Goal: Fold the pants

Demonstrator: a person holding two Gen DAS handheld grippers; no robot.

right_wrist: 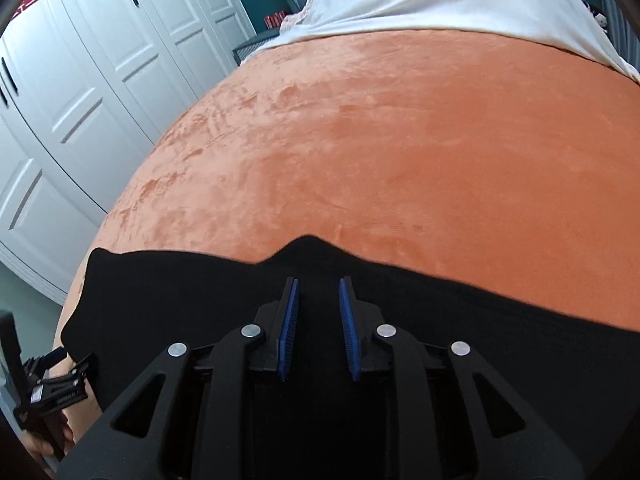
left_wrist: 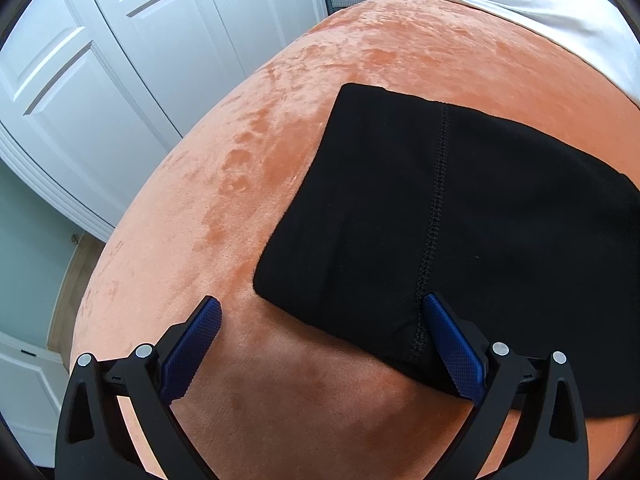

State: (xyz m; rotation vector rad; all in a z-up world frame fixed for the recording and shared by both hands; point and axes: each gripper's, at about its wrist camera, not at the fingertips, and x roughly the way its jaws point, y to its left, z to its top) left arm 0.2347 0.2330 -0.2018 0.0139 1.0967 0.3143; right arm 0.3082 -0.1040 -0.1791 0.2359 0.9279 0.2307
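Left wrist view shows your left gripper (left_wrist: pixel 322 320) spread wide with nothing between its fingers (left_wrist: pixel 194 344), poised just above the near edge of the pants (left_wrist: pixel 440 220); the right-hand finger sits right at the stitched seam (left_wrist: pixel 438 184), though I cannot tell whether it touches. The pants lie as a compact black rectangle on the orange bed cover (left_wrist: pixel 260 132), already doubled over, so I judge you are late in the fold, either releasing or setting up one last fold.

Right wrist view puts your right gripper (right_wrist: pixel 319 300) over the pants' far edge, fingers partly apart with black cloth showing between them; nothing is visibly pinched, though a small peak of cloth rises just beyond the tips.

If another fold is wanted, you will need both grippers to catch every layer at the near edge, then carry it evenly across so the stack does not skew.
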